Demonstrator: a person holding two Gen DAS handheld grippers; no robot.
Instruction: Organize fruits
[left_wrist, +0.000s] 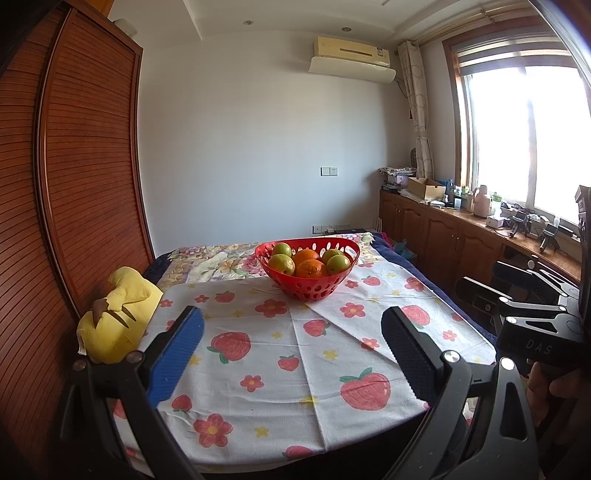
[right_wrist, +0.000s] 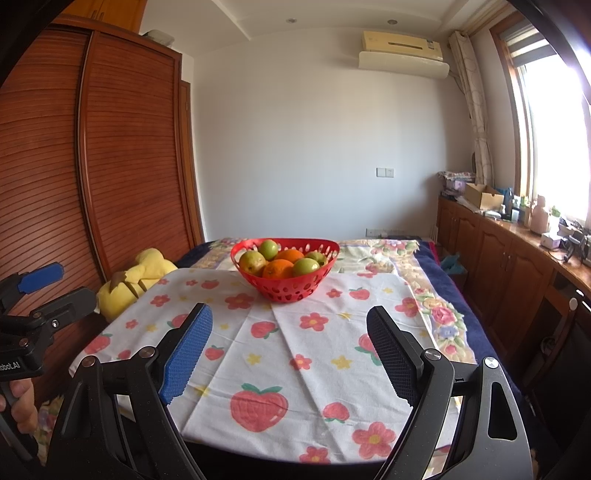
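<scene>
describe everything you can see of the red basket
The red basket looks like glossy plastic: an oval bowl with a smooth rim, walls pierced by oval holes and narrowing to a small base. It stands upright on the strawberry-print cloth, near that cloth's far edge. It holds two oranges and four green fruits, heaped above the rim. Neither gripper touches it.

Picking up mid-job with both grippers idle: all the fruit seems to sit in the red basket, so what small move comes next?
Probably ease the right gripper, jaws open and empty, forward toward the red basket and over the nearest orange. The left gripper is open and empty too, and the cloth between is bare.
</scene>
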